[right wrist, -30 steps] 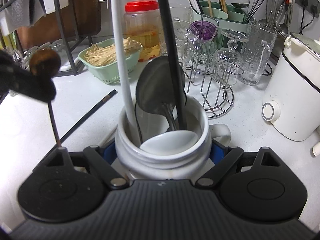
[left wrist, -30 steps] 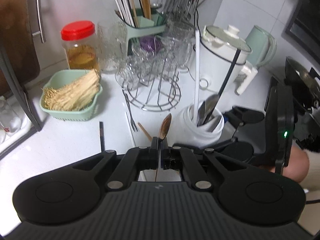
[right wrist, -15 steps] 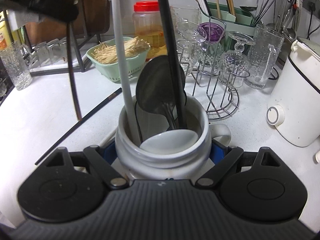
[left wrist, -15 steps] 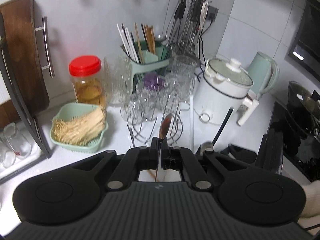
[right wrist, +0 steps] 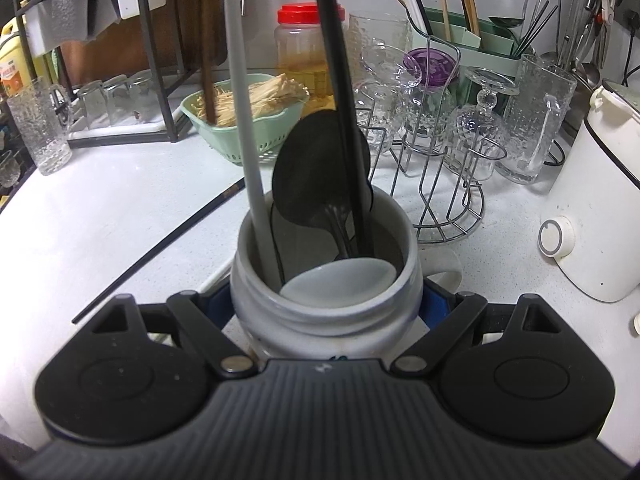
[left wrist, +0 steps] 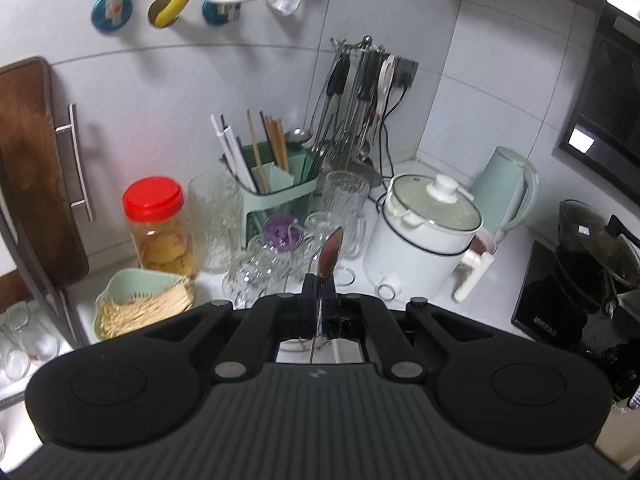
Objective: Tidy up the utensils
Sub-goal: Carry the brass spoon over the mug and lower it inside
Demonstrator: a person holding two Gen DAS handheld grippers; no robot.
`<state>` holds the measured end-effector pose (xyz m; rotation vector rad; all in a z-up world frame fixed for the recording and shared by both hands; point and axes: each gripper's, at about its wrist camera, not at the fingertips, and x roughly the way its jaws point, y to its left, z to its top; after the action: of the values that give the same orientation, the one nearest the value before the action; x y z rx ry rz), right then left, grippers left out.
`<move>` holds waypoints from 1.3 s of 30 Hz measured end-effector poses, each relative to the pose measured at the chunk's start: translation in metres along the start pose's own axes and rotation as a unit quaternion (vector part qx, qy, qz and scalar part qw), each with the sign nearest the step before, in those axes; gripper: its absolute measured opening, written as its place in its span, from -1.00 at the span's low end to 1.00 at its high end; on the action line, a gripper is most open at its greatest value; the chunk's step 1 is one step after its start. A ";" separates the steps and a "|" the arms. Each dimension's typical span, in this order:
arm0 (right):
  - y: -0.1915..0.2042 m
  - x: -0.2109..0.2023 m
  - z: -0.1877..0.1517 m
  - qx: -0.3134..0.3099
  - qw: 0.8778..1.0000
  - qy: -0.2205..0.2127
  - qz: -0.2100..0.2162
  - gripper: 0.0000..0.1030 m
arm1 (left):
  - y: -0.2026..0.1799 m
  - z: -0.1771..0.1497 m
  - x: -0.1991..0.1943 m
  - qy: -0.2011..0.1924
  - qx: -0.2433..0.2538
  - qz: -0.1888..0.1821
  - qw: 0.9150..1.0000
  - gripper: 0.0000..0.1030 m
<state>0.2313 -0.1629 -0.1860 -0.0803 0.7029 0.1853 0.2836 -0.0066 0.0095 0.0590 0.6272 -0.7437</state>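
My left gripper point(left wrist: 320, 290) is shut on a wooden spoon point(left wrist: 331, 254). Its brown bowl sticks up beyond the fingertips and its thin handle runs down through the gap. In the right wrist view that handle point(right wrist: 208, 64) hangs in the air at upper left, above the counter. My right gripper point(right wrist: 326, 310) is shut on a white ceramic jar point(right wrist: 280, 316) that stands on the counter. In the jar stand a white handle point(right wrist: 244, 120), a black handle point(right wrist: 340, 100), a dark metal spoon point(right wrist: 312, 176) and a white ceramic spoon point(right wrist: 340, 282). A black chopstick point(right wrist: 160, 248) lies on the counter left of the jar.
Behind the jar stand a green basket of sticks point(right wrist: 256, 120), a red-lidded jar point(right wrist: 304, 52), a wire rack of glasses point(right wrist: 440, 152) and a green utensil caddy point(left wrist: 276, 184). A white cooker point(left wrist: 424, 240) and a green kettle point(left wrist: 504, 196) stand to the right, a dish rack point(right wrist: 160, 80) to the left.
My left gripper has risen with the wooden spoon, and the white jar and the counter have dropped out of its view. The right gripper and the jar have stayed put.
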 end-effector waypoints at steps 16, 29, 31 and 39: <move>0.000 -0.002 -0.002 -0.002 1.000 -0.005 0.003 0.78 | -0.019 0.001 0.021 0.011 -0.004 -0.028 1.000 -0.97; 0.001 -0.003 -0.002 -0.002 1.000 -0.006 0.003 0.78 | -0.022 -0.022 0.038 0.056 -0.026 -0.043 0.997 -0.97; 0.001 -0.003 -0.003 -0.003 1.000 -0.006 0.003 0.78 | -0.022 -0.024 0.042 0.070 -0.030 -0.043 0.996 -0.97; 0.001 -0.003 -0.003 -0.003 1.000 -0.006 0.003 0.78 | -0.024 -0.034 0.052 0.126 -0.034 -0.044 0.990 -0.96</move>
<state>0.2275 -0.1627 -0.1864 -0.0823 0.6912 0.1932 0.2800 -0.0481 -0.0430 0.0634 0.9012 -0.8063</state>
